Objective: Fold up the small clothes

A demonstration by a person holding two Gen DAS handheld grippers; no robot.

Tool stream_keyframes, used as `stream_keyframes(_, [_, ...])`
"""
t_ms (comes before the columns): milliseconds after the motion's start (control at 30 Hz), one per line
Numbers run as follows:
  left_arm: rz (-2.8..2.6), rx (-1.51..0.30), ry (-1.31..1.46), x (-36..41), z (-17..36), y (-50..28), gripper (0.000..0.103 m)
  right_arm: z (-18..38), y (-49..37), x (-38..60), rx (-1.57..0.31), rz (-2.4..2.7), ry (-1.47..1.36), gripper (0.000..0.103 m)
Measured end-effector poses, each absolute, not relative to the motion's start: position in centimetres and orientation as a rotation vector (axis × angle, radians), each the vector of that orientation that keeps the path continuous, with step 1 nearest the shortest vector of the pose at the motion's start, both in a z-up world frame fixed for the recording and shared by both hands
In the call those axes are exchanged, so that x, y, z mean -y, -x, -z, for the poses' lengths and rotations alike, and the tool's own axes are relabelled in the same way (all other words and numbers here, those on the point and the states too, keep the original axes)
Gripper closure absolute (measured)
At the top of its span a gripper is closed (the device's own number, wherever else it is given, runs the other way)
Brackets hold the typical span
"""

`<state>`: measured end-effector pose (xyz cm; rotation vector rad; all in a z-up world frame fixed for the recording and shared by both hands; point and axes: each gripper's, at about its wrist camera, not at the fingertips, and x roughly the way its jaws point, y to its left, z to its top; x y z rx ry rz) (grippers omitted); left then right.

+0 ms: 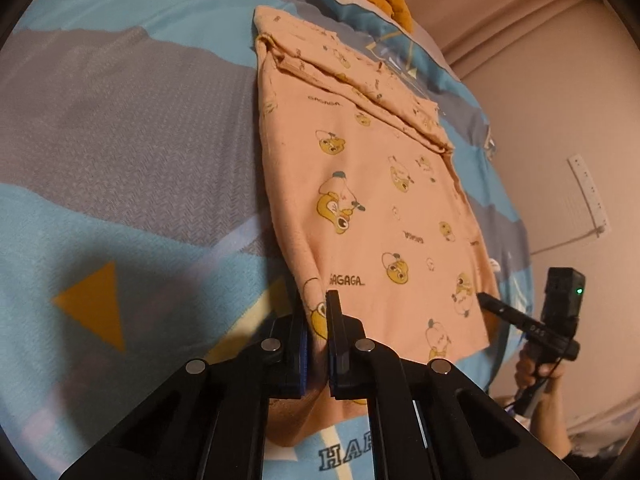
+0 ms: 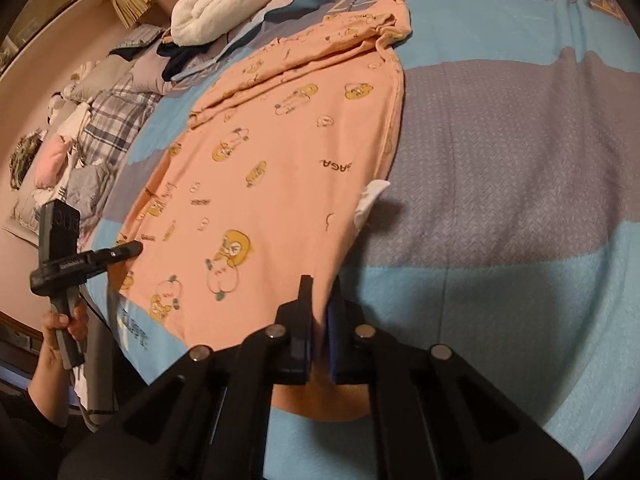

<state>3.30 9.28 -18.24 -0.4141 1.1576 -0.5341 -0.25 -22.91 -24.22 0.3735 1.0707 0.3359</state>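
A peach garment (image 1: 360,168) printed with yellow cartoon figures lies flat on the blue and grey bedspread (image 1: 140,140), its sleeves folded across the far end. My left gripper (image 1: 318,312) is shut on the near left corner of its hem. My right gripper (image 2: 320,304) is shut on the near right corner of the same garment (image 2: 272,152), with peach cloth bunched between the pads. Each gripper shows in the other's view: the right gripper (image 1: 486,299) at the cloth's right edge, the left gripper (image 2: 134,247) at its left edge, each held by a hand (image 2: 60,324).
A white label (image 2: 370,196) sticks out from under the garment's right side. A white towel bundle (image 2: 216,4) and a pile of plaid and grey clothes (image 2: 116,120) lie at the far left of the bed. A mustard cushion (image 1: 390,4) sits beyond the garment, near the curtain (image 1: 520,40).
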Motion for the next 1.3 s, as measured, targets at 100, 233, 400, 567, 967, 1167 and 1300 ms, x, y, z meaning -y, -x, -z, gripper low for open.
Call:
stream_keyframes(100, [0.527,-1.109,0.38,-8.8,16.9,-3.3,0.099,23.0,0.1,23.0,-1.029,-0.366,-0.4,0.097])
stream_keyframes(233, [0.556,-1.032,0.352,-8.2,14.7,-3.3,0.099,20.5,0.0,23.0,-0.948,-0.417,-0.429,0.097])
stream_keyframes(400, [0.569,-0.95,0.306,-7.3,12.0,-4.0,0.099,18.3,-0.5,22.7,-0.875,-0.446,-0.423,0.097])
stream_keyframes(567, [0.568,-0.884,0.254,-6.4,10.0,-5.2,0.099,16.3,-2.0,22.8,-0.812,-0.457,-0.416,0.097])
stream_keyframes(967, [0.518,-0.758,0.196,-5.2,6.1,-11.1,0.099,11.9,-8.3,23.5,-0.661,-0.433,-0.38,0.097])
stream_keyframes(1167, [0.504,-0.734,0.207,-4.8,5.6,-14.9,0.099,11.4,-12.7,24.4,-0.632,-0.393,-0.395,0.097])
stream_keyframes(1300, [0.48,-0.732,0.224,-5.1,5.8,-17.7,0.099,12.0,-16.2,25.0,-0.649,-0.365,-0.404,0.097])
